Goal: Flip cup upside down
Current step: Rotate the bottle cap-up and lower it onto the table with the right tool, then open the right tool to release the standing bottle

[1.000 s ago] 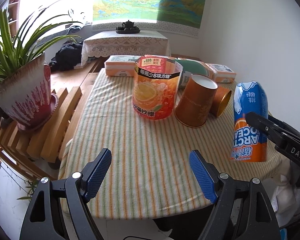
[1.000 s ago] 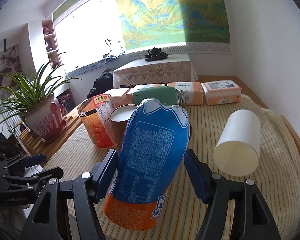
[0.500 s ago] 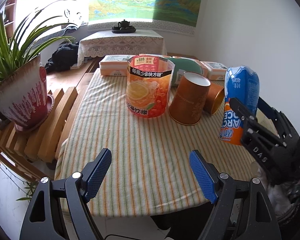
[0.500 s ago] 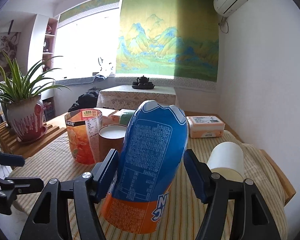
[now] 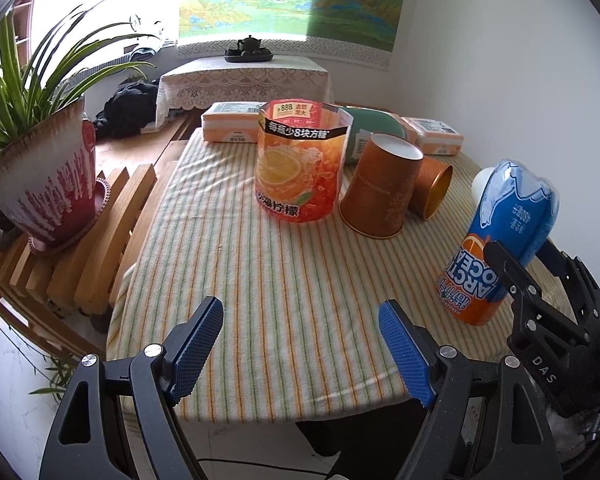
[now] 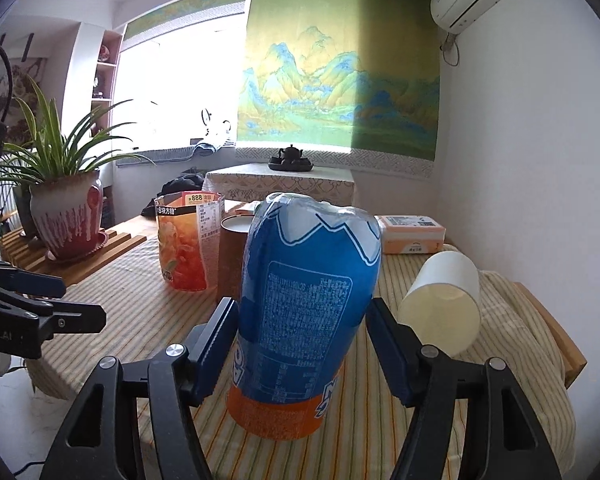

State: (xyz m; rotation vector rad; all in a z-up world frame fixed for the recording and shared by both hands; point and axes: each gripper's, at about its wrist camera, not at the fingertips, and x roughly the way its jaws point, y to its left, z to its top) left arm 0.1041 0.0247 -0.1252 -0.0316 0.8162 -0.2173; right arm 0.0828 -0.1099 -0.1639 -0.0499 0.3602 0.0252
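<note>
The blue and orange cup (image 6: 304, 320), printed like a drink bottle, is mouth-down with its rounded closed end up. My right gripper (image 6: 302, 312) is shut on its sides. In the left wrist view this cup (image 5: 500, 240) leans a little at the table's right side, its orange rim at the striped cloth (image 5: 292, 280); whether the rim rests on it I cannot tell. The right gripper (image 5: 528, 256) reaches in from the lower right. My left gripper (image 5: 300, 312) hangs open over the table's front edge with nothing between its fingers.
An orange lemon-print cup (image 5: 300, 168) stands mid-table. Beside it a brown paper cup (image 5: 380, 188) stands mouth-down, and another brown cup (image 5: 432, 192) lies on its side. A white cup (image 6: 440, 304) lies right of my cup. A potted plant (image 5: 44, 184) sits on a slatted rack at left.
The right gripper has tipped from looking down to level, still holding the blue and orange cup. In the left wrist view the cup now leans at the table's right side. The left gripper stays open.
</note>
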